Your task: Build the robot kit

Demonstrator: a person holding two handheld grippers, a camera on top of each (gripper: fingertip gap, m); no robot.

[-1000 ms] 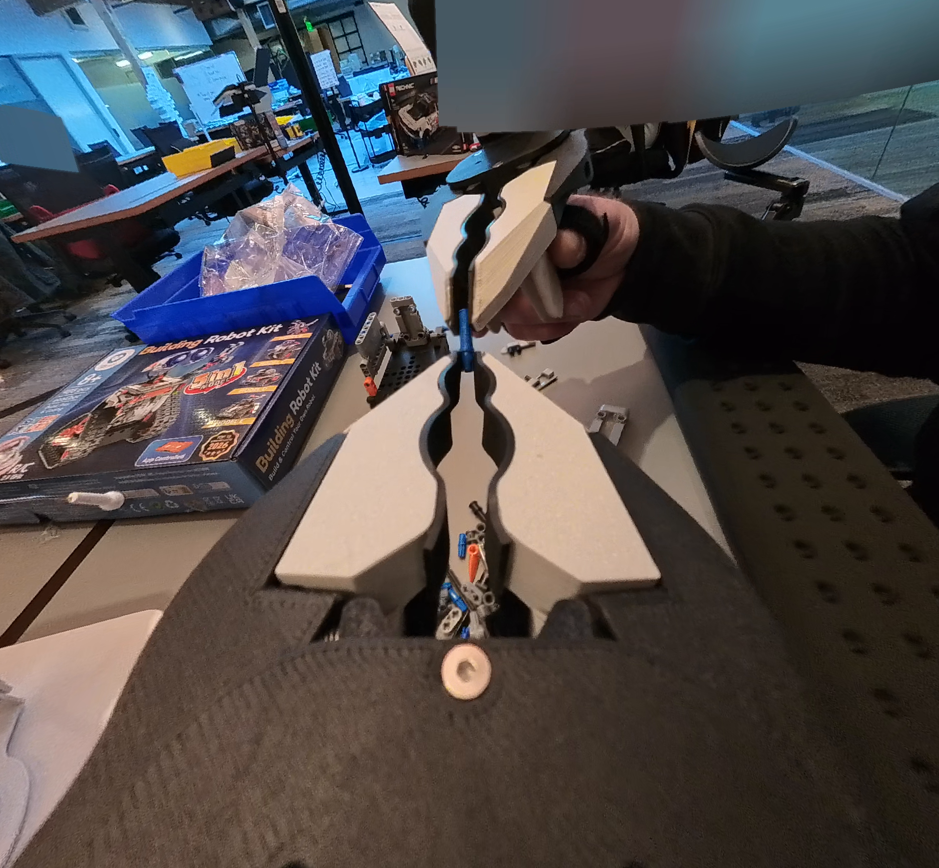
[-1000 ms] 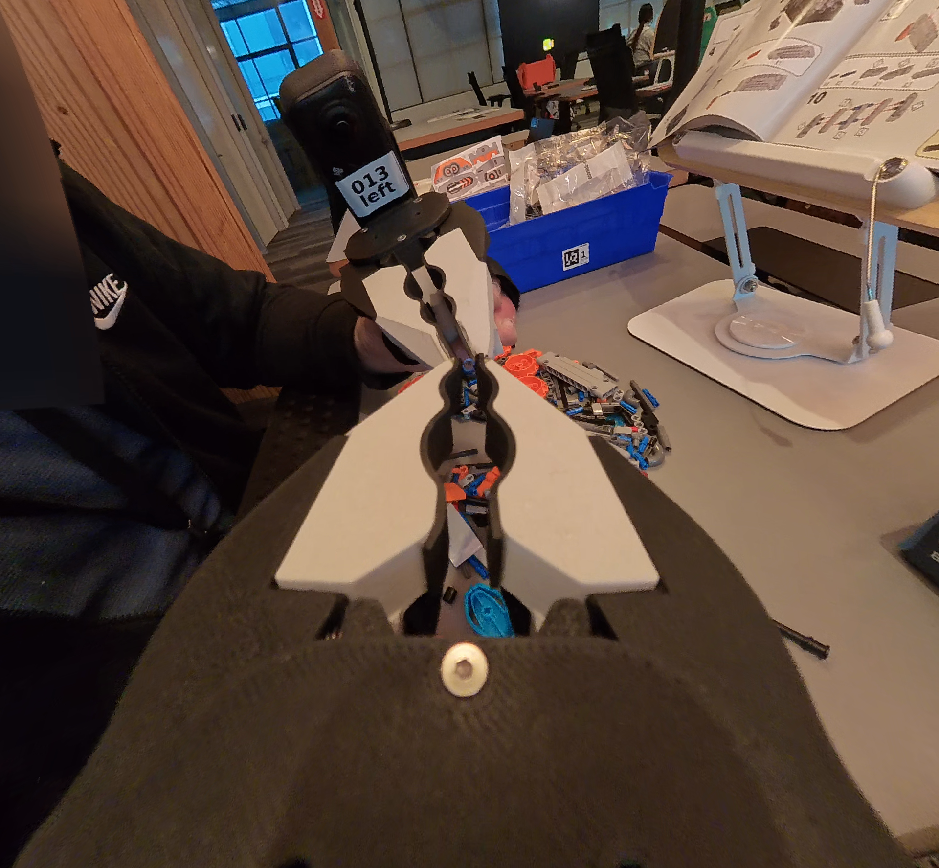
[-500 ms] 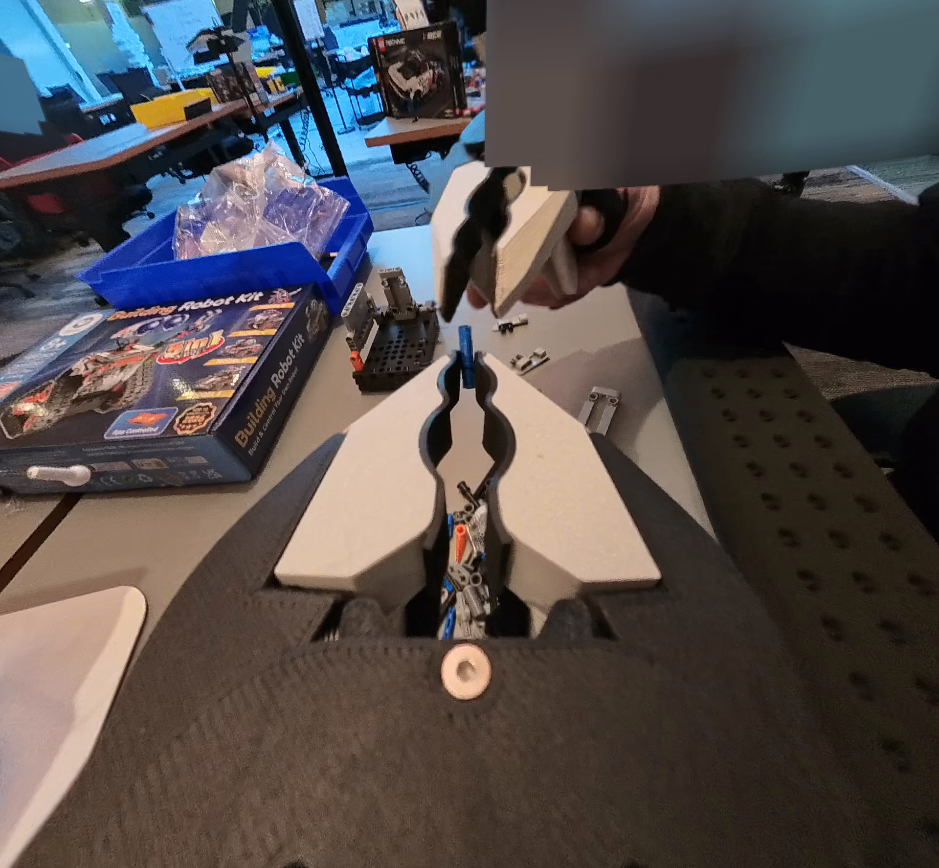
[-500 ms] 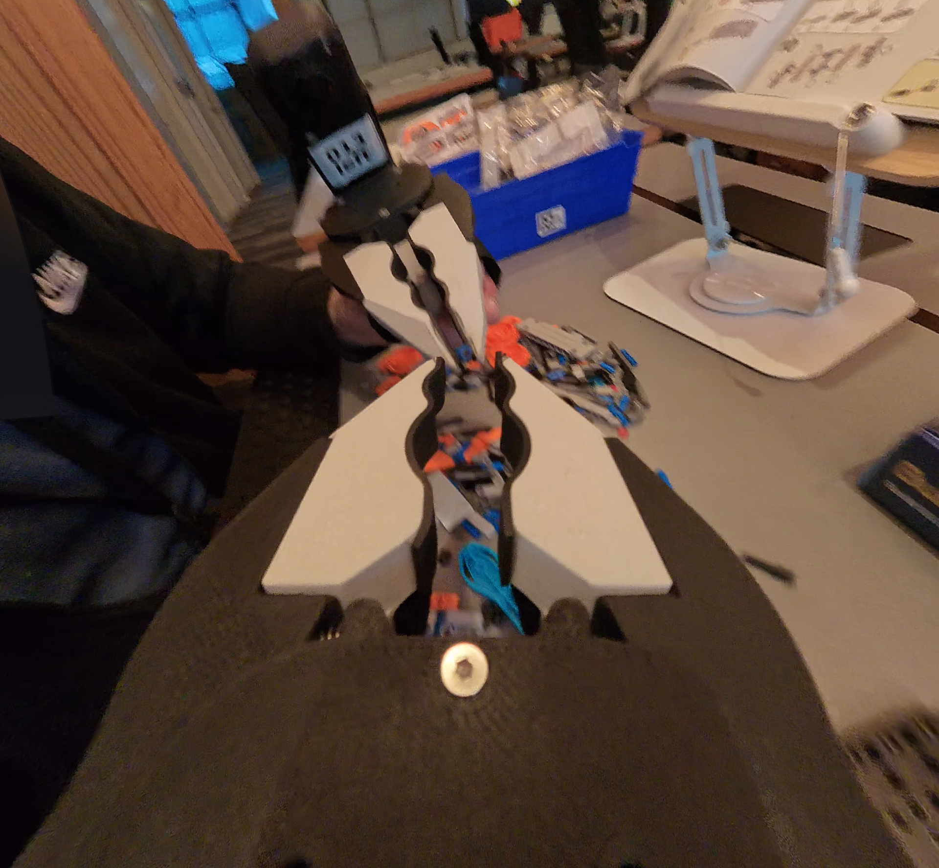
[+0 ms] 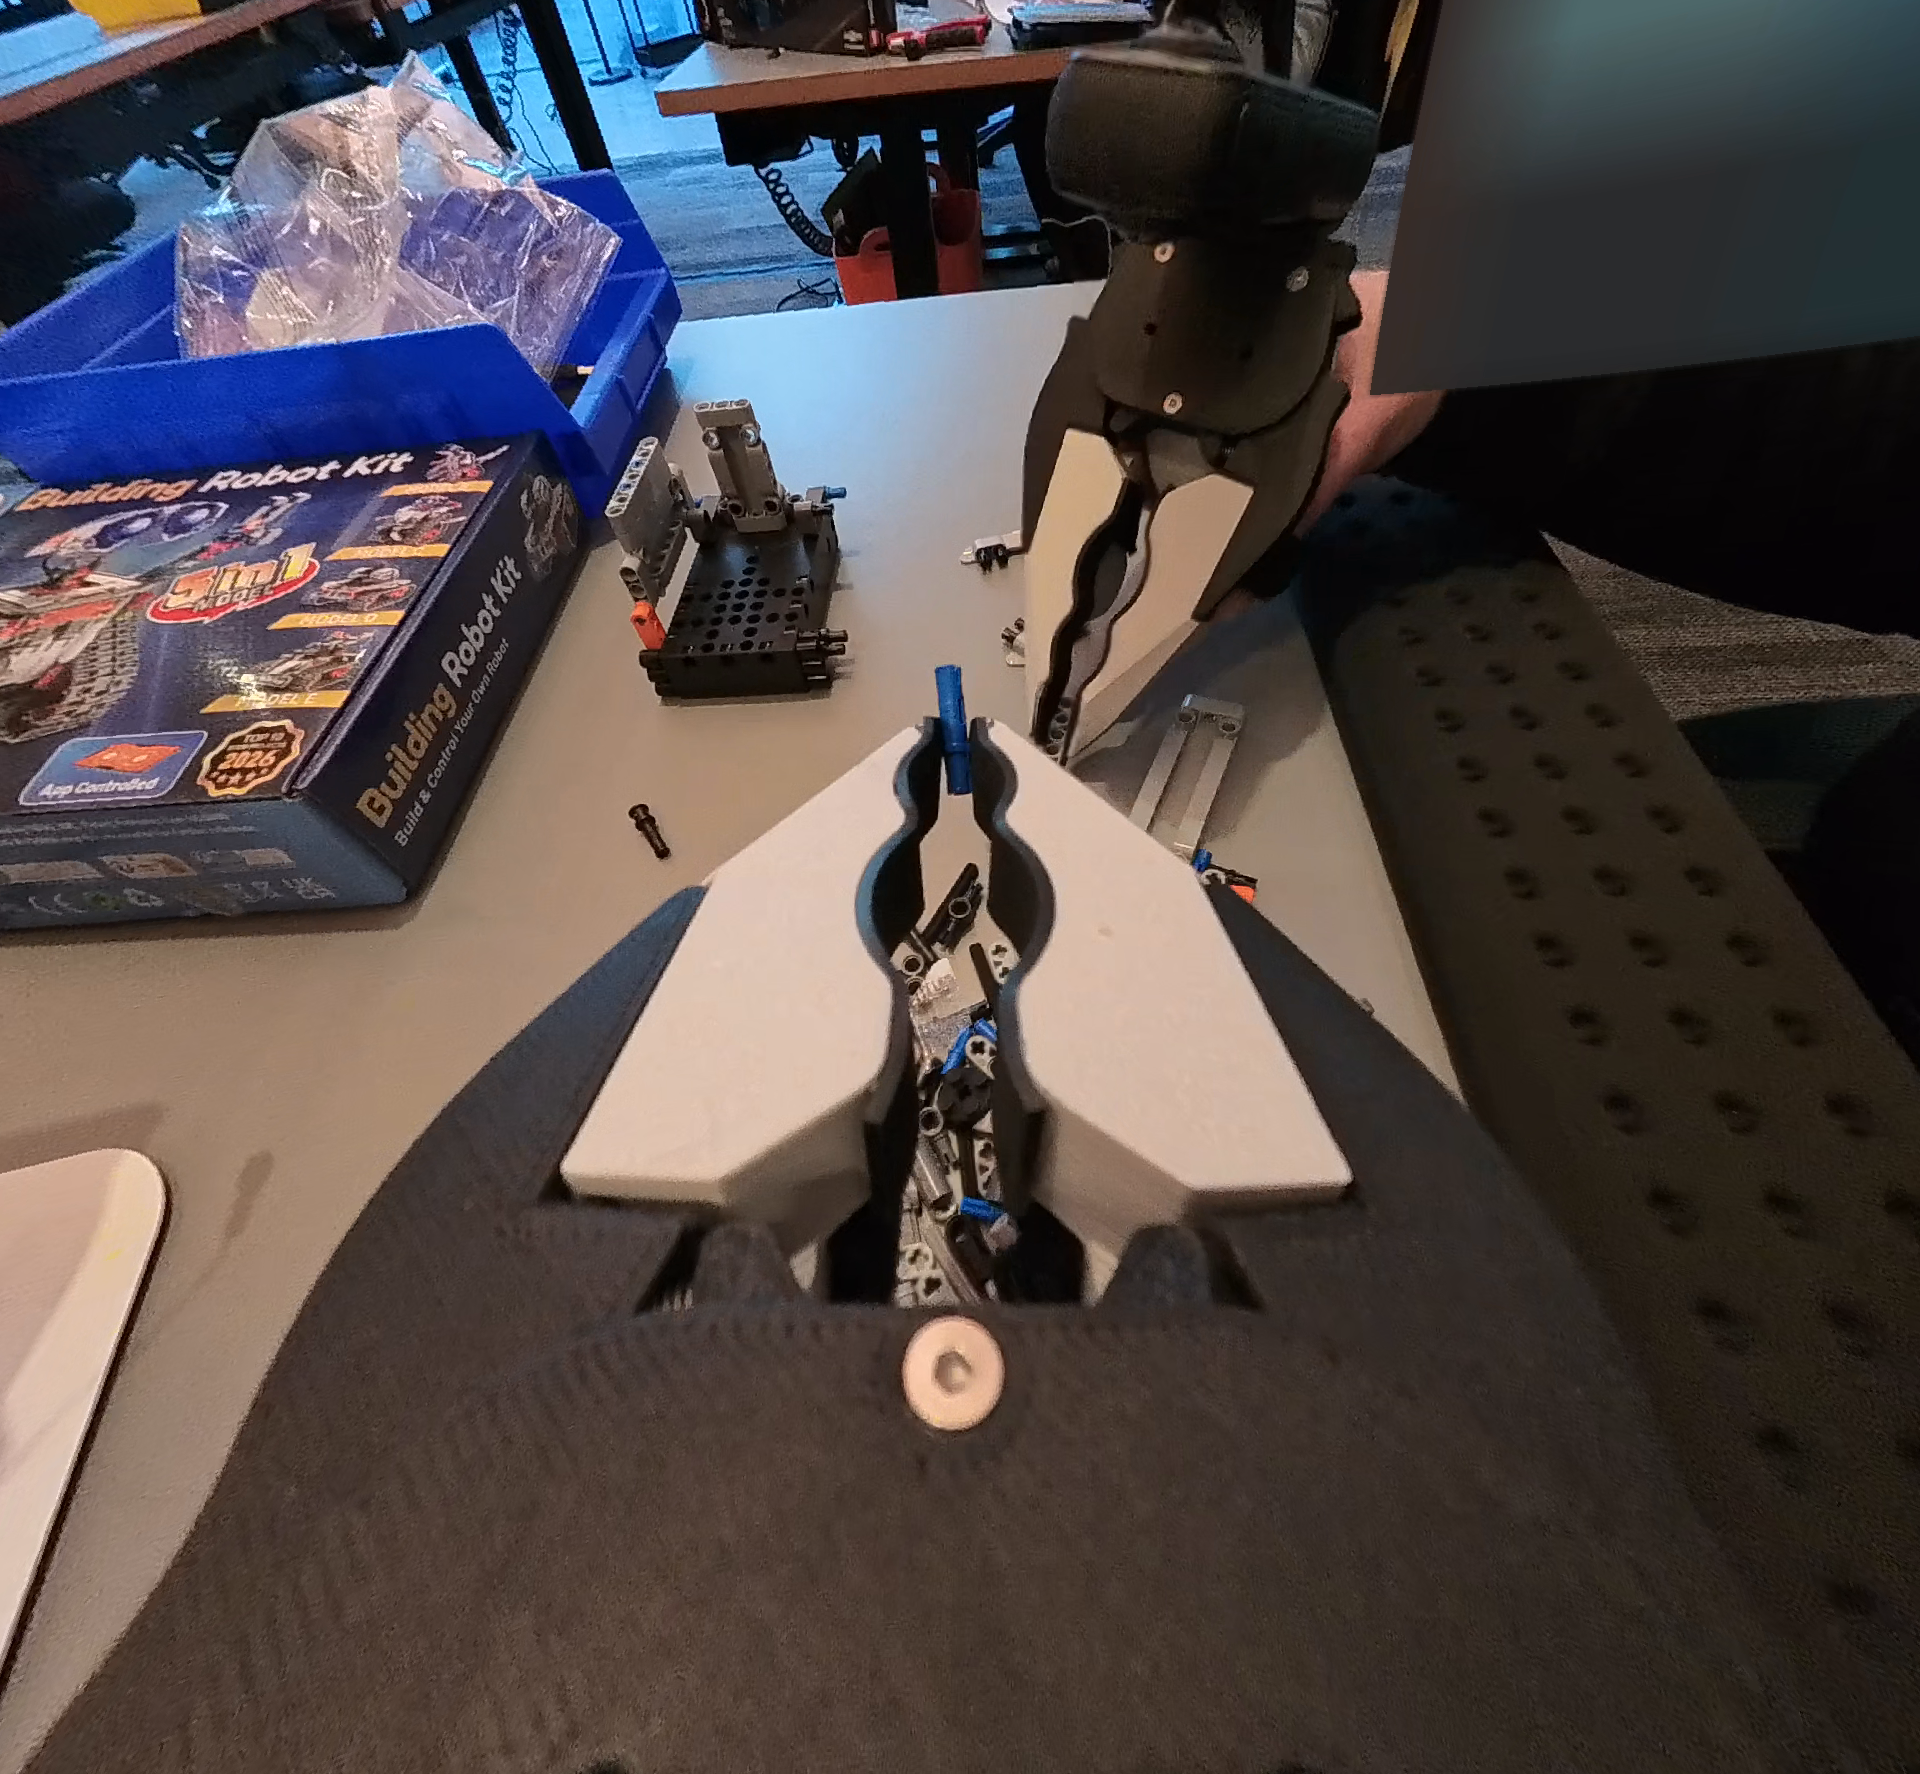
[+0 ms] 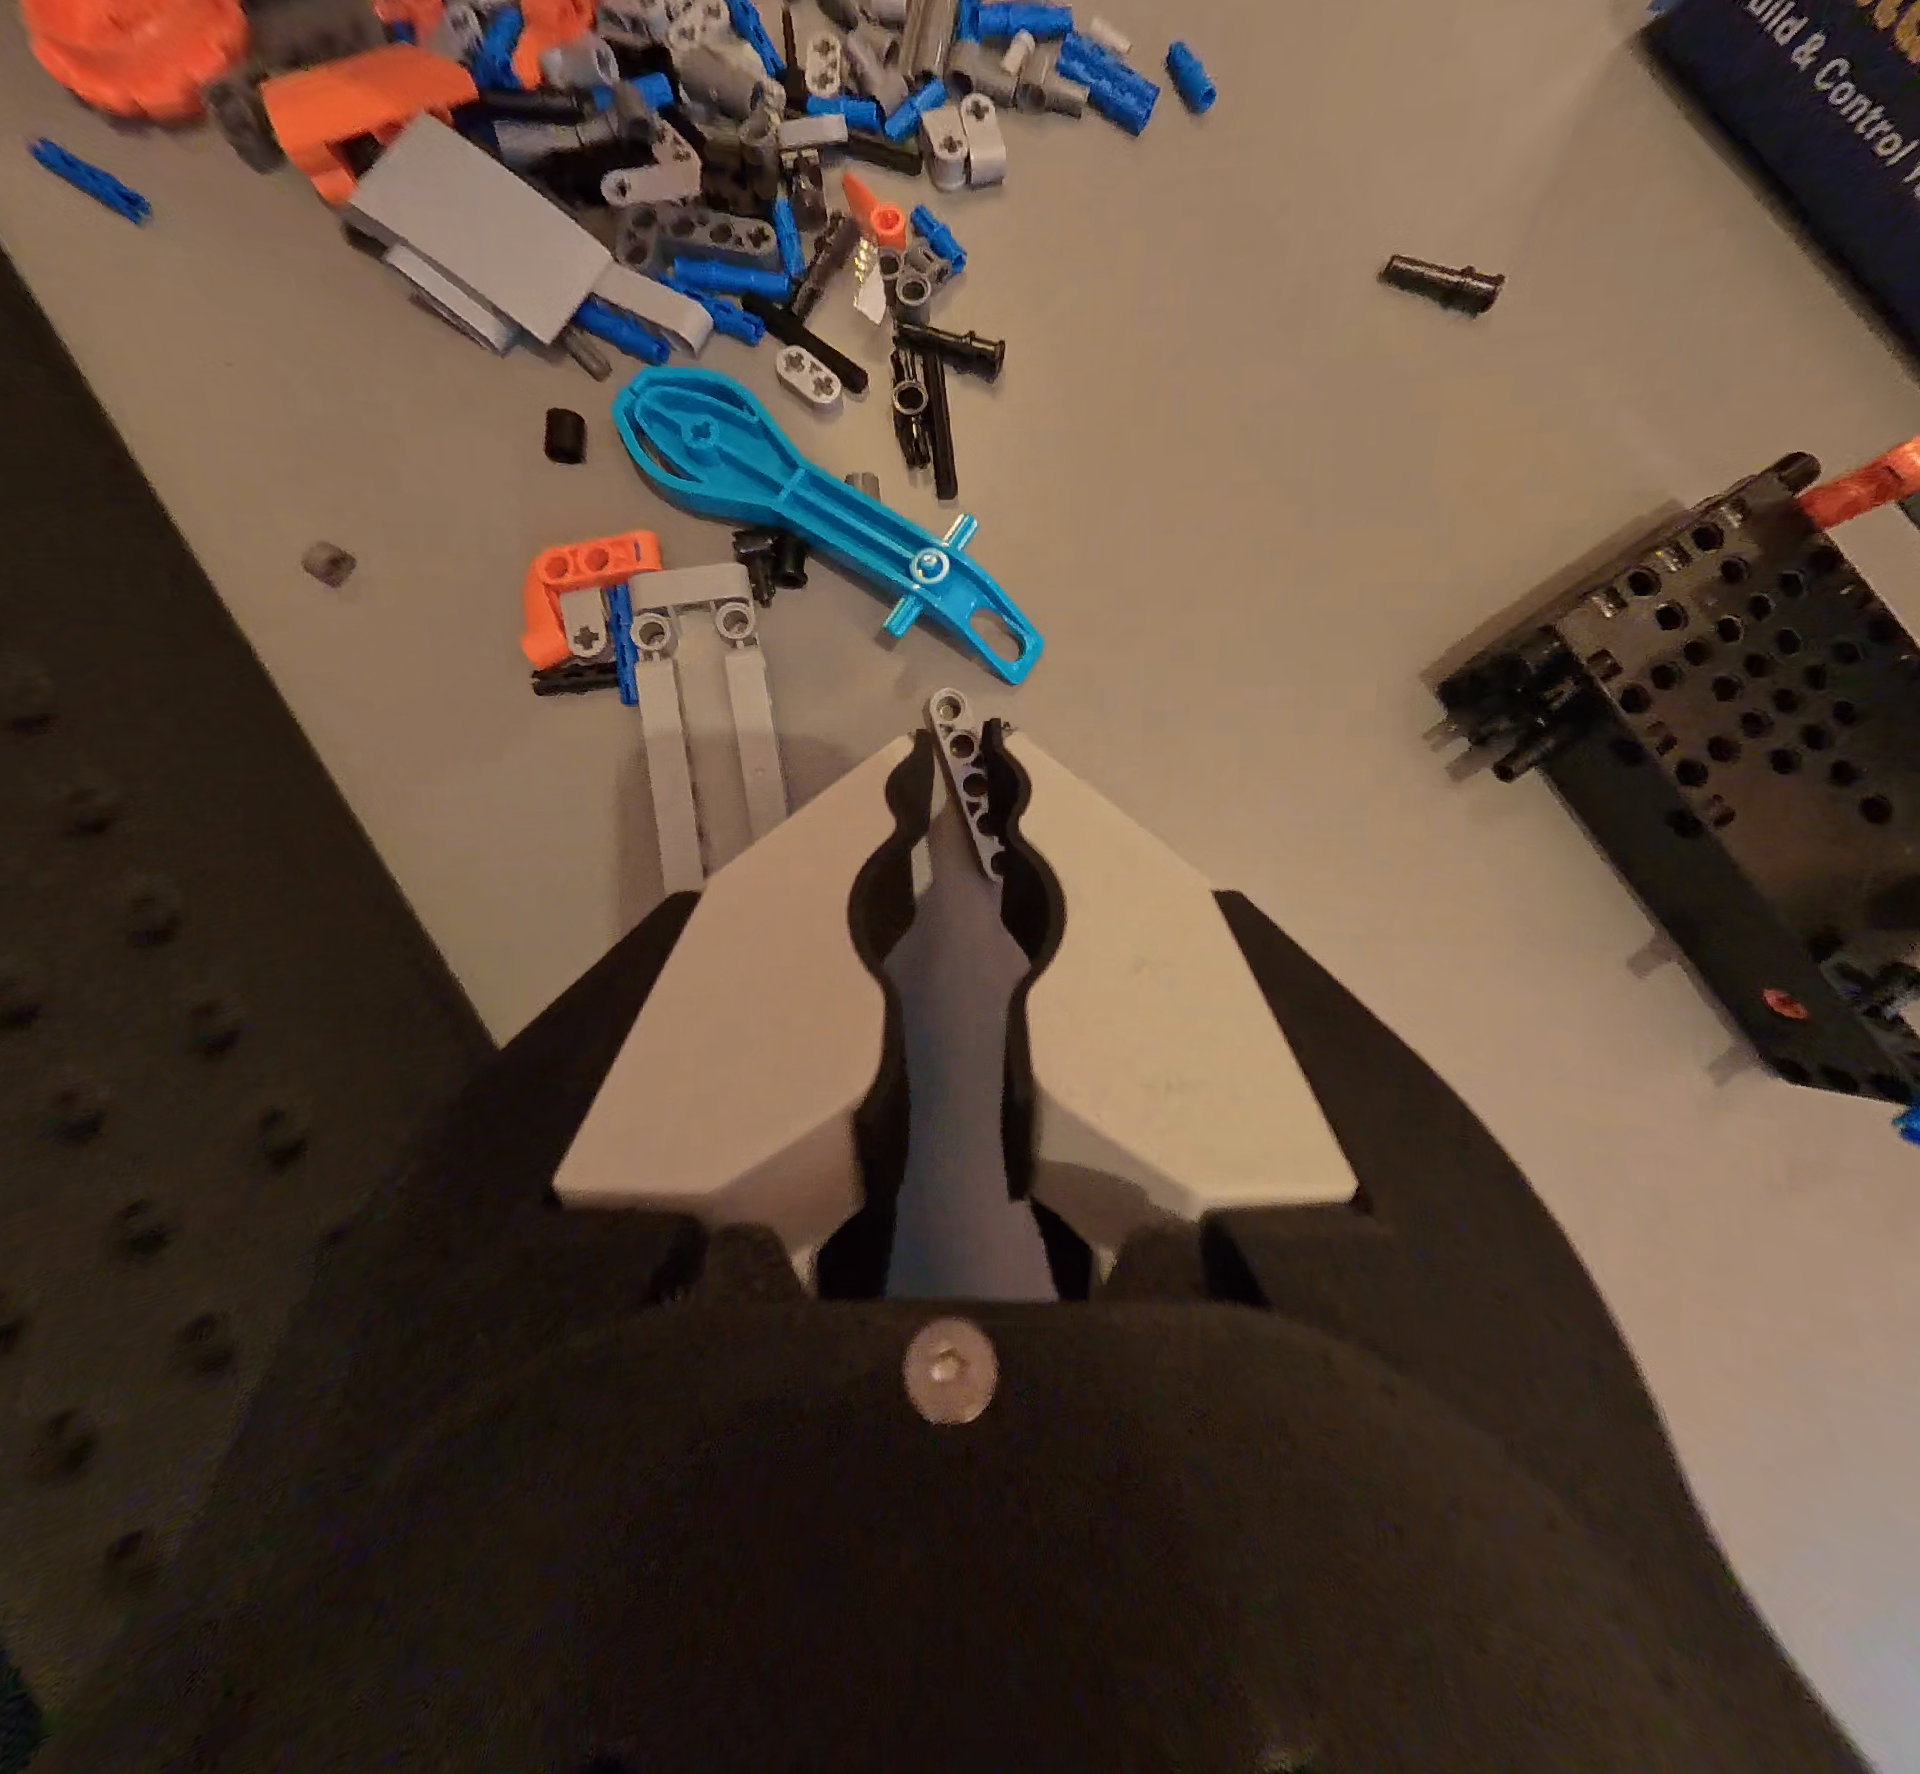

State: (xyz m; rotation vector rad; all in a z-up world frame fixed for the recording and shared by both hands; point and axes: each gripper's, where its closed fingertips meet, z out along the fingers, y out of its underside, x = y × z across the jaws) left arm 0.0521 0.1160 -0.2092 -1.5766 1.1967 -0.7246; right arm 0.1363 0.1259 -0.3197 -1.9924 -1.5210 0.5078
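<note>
The left tool (image 5: 954, 737) is clamped on a small blue pin (image 5: 952, 712), which stands nearly upright w/ its top poking out above the tips; the tool hangs over the grey counter (image 5: 312, 997), near side of the black perforated assembly (image 5: 743, 618) (grey beams and an orange piece are fixed to its left edge). Left of that assembly lies the dark blue kit box (image 5: 239, 664); behind the box sits a blue bin (image 5: 312, 384) holding crumpled clear bags (image 5: 395, 238); a lone black pin (image 5: 648, 831) lies on the counter between box and left tool.

The right tool (image 6: 961, 737), seen farther off in the left wrist view to the right of the assembly w/ tips pointing down at the counter, is clamped on a short grey beam w/ holes (image 6: 966, 784); the beam sits tilted betw. the tips, one end sticking out past them. In the right wrist view the assembly (image 6: 1704, 768) is off to the right of that tool, well apart; a turquoise flat tool-shaped piece (image 6: 821, 519) lies just ahead of the tips, a grey frame part (image 6: 707, 716) beside them on the left, touching an orange angled piece (image 6: 571, 592). Beyond these is a loose pile of blue, grey, black and orange parts (image 6: 727, 114) (somewhat blurred at the far edge).
</note>
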